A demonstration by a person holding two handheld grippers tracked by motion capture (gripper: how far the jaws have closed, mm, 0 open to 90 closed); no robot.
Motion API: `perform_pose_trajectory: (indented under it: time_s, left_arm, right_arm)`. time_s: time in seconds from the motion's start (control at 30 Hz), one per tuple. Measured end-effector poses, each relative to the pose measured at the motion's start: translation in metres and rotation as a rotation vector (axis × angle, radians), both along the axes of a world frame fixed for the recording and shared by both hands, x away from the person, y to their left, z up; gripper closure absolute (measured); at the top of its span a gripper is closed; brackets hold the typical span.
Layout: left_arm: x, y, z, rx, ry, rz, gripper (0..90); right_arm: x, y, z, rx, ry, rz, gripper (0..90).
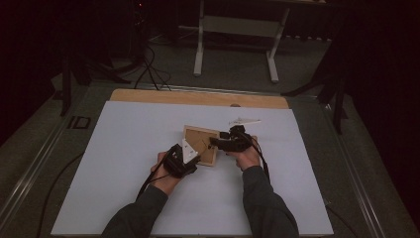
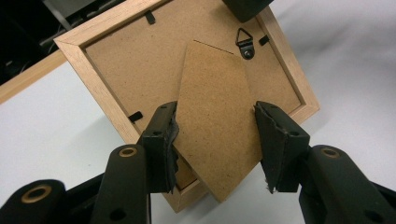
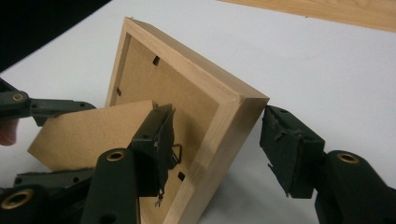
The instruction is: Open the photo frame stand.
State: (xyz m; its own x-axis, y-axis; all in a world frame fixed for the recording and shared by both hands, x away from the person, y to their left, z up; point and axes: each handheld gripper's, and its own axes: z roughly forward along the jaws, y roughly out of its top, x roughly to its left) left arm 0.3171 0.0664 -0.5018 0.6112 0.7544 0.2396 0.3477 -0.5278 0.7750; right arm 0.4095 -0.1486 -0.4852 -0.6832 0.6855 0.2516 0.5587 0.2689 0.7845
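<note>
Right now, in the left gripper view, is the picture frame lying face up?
No, the picture frame shows its fibreboard back, with the stand flap and hanging hook.

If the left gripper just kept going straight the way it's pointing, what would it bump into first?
Most likely the cardboard stand flap on the back of the wooden picture frame. The left gripper already has that flap between its jaws, so the flap and then the frame's backing board lie straight ahead.

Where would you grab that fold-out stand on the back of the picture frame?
Probably by the easel stand's two slanted side edges, near its free pointed end, coming from the frame's lower corner. That end lifts off the backing board, so jaws can straddle it, as the left gripper does.
</note>
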Motion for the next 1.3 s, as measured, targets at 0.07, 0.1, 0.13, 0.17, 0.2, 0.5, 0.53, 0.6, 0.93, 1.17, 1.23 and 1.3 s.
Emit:
perform_pose_trajectory:
  time_s: [0.07, 0.1, 0.13, 0.17, 0.2, 0.5, 0.53, 0.6, 0.93, 1.17, 1.23, 1.3]
  left_arm:
    - [0.0, 0.0, 0.0, -0.003, -0.002, -0.004, 52.2]
    - [0.0, 0.001, 0.0, 0.002, -0.002, -0.007, 52.2]
    - [-0.001, 0.001, -0.001, 0.003, -0.004, -0.01, 52.2]
    - [-0.001, 0.002, -0.001, 0.003, -0.004, -0.013, 52.2]
    - [-0.001, 0.002, -0.001, 0.001, -0.002, -0.014, 52.2]
    - [0.002, 0.008, 0.001, -0.032, 0.069, -0.038, 52.8]
    - [0.003, 0.01, 0.001, -0.047, 0.086, -0.042, 52.7]
    - [0.006, 0.014, 0.003, -0.114, 0.133, -0.052, 51.9]
    - [0.017, 0.024, 0.003, -0.199, 0.276, -0.063, 59.7]
    - [0.017, 0.025, 0.005, -0.203, 0.279, -0.09, 61.6]
    - [0.018, 0.025, 0.004, -0.201, 0.277, -0.091, 61.8]
    - [0.018, 0.024, 0.004, -0.195, 0.272, -0.091, 62.3]
  right_arm:
    - [0.001, 0.0, -0.001, 0.005, 0.005, 0.005, 44.4]
    - [0.003, -0.001, -0.002, 0.017, 0.012, 0.013, 45.0]
    - [0.003, -0.001, -0.002, 0.023, 0.014, 0.017, 45.3]
    - [0.004, -0.001, -0.002, 0.031, 0.016, 0.018, 45.5]
    - [0.004, -0.001, -0.001, 0.034, 0.016, 0.02, 46.0]
    - [0.001, -0.002, 0.002, 0.022, 0.0, 0.033, 51.5]
    - [0.0, -0.002, 0.002, 0.018, -0.007, 0.033, 51.5]
    - [-0.001, -0.001, 0.003, 0.012, -0.016, 0.035, 51.5]
    - [-0.011, 0.003, 0.01, -0.023, -0.064, 0.056, 53.6]
    - [-0.013, 0.002, 0.012, -0.01, -0.056, 0.054, 54.5]
    - [-0.013, 0.002, 0.012, -0.006, -0.055, 0.05, 54.8]
    - [-0.013, 0.002, 0.013, -0.002, -0.061, 0.049, 55.1]
